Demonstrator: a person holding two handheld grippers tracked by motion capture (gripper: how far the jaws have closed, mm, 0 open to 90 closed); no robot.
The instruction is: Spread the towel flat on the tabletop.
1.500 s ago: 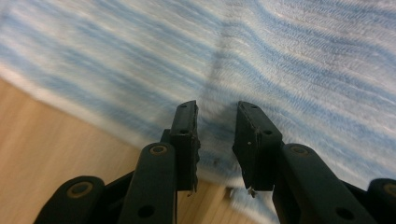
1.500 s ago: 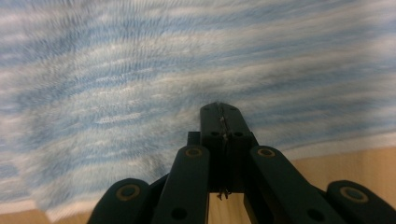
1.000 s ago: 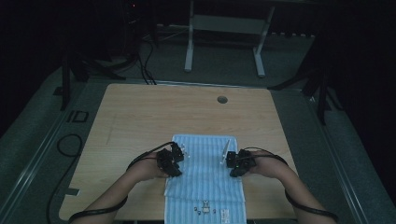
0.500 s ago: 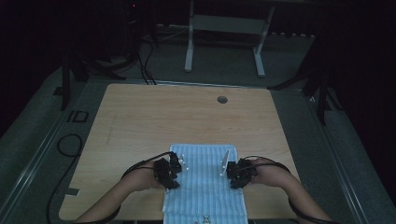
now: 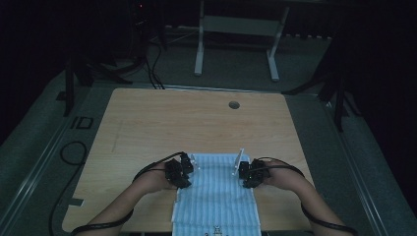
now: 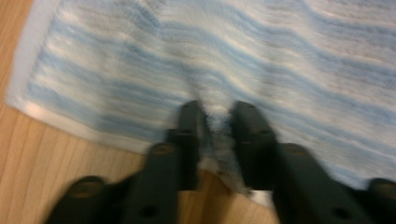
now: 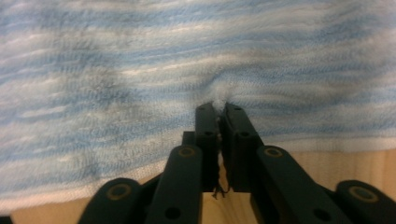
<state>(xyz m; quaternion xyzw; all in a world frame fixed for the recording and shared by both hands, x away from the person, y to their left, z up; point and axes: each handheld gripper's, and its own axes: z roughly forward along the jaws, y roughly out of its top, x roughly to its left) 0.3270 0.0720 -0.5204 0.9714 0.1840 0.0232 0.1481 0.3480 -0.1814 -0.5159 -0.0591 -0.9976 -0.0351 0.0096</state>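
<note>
High view: we see the blue-and-white striped towel (image 5: 216,196) lying on the wooden bench (image 5: 162,128), its near end cut off by the frame. The left gripper (image 5: 189,167) pinches a bunched fold at the towel's left edge, its jaws having just been closing on it. The right gripper (image 5: 241,169) is clamped on the right edge. Dim light blurs the towel's small near-edge motif.
</note>
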